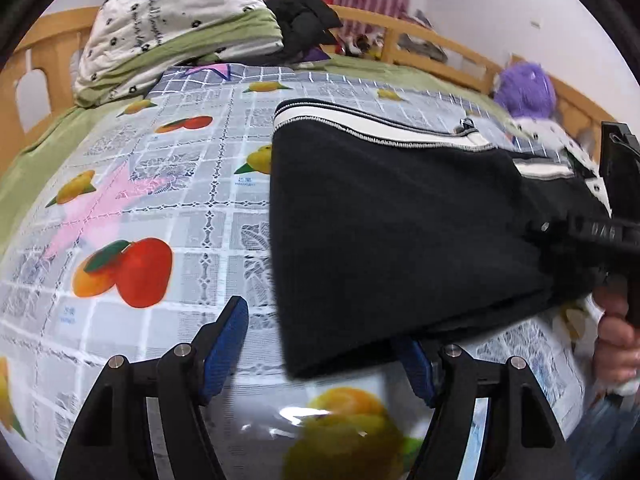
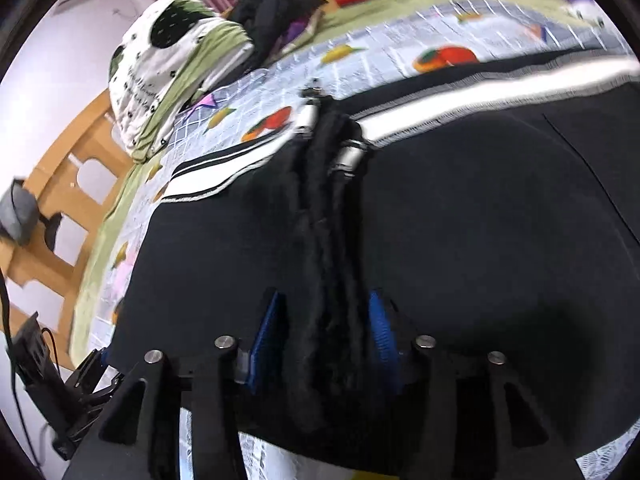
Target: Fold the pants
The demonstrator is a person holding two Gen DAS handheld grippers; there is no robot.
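Observation:
Black pants (image 1: 400,220) with a white side stripe (image 1: 380,130) lie on a fruit-print cloth (image 1: 160,184) on the bed. My left gripper (image 1: 320,344) stands open at the pants' near corner; the cloth edge drapes over its right pad (image 1: 418,368) and the left pad (image 1: 230,340) is bare. At the right edge a hand (image 1: 616,336) holds my right gripper (image 1: 592,236) against the pants. In the right wrist view the pants (image 2: 480,220) fill the frame. A bunched ridge of black cloth with metal-tipped drawstrings (image 2: 348,156) runs between the open jaws of my right gripper (image 2: 324,336).
A folded white and green quilt (image 1: 180,28) and a black jacket (image 1: 300,16) are piled at the head of the bed. A purple plush toy (image 1: 524,88) sits by the wooden rail (image 1: 440,44). The rail (image 2: 68,184) also borders the bed's left side.

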